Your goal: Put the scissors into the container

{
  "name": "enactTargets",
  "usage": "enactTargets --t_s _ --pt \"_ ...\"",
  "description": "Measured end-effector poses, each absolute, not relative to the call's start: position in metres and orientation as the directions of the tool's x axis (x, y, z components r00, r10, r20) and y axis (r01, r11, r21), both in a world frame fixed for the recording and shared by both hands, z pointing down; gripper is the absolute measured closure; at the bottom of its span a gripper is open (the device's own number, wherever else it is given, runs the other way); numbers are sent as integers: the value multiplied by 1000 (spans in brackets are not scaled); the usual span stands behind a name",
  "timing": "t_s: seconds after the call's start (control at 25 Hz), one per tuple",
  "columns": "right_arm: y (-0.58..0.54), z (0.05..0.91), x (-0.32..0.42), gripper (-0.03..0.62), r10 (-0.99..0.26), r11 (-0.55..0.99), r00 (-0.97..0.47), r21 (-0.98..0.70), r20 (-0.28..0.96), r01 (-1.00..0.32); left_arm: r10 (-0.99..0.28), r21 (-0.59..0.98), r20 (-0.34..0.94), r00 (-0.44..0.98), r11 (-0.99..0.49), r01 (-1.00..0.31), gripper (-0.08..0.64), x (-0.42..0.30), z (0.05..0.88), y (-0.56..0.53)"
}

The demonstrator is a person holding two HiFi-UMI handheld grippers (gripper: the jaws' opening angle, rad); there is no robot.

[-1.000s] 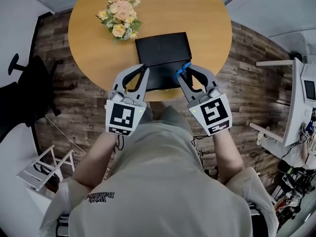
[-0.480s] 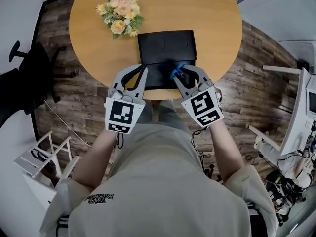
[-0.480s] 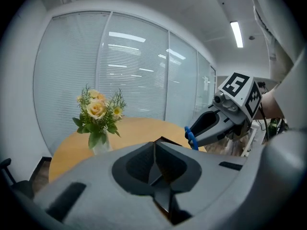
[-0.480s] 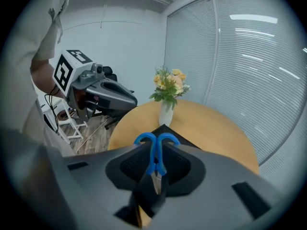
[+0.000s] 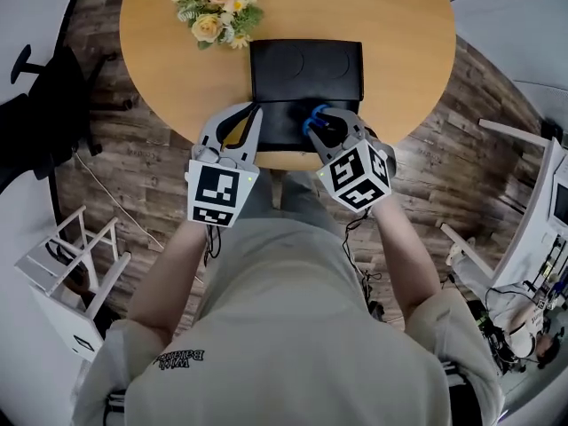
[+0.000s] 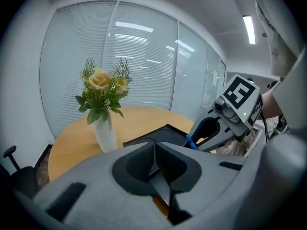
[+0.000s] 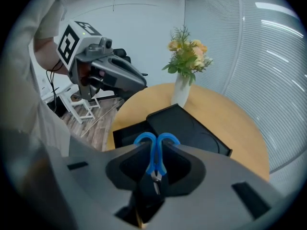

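Note:
The scissors (image 7: 156,145) have blue handles, which stick out forward from my right gripper (image 7: 154,164); its jaws are shut on them. In the head view the right gripper (image 5: 324,124) and scissors (image 5: 314,114) hang over the near half of the black container (image 5: 306,69) on the round wooden table (image 5: 399,43). My left gripper (image 5: 254,110) is at the container's near left corner. Its jaws (image 6: 154,150) are pressed together with nothing between them. From the left gripper view, the scissors (image 6: 190,141) show beside the container (image 6: 160,133).
A white vase of flowers (image 5: 211,3) stands on the table left of the container, also seen from both grippers (image 6: 101,95) (image 7: 187,56). A black chair (image 5: 35,131) and a white rack (image 5: 67,273) stand on the floor at left. White furniture (image 5: 532,211) is at right.
My right gripper has carried the scissors left and forward, from the container's right edge to above its near half. The left gripper has stayed at the near left corner.

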State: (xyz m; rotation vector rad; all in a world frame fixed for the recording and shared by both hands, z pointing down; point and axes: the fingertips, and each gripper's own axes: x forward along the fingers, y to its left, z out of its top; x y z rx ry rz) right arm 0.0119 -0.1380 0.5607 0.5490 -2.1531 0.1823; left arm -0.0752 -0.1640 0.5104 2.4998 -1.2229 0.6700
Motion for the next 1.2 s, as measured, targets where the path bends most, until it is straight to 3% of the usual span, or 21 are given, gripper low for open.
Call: enactTargets --t_s 1.2 --pt "-118 659 -38 499 -80 976 -456 -23 886 -216 -600 140 619 507 -551 -823 531 -88 585 -154"
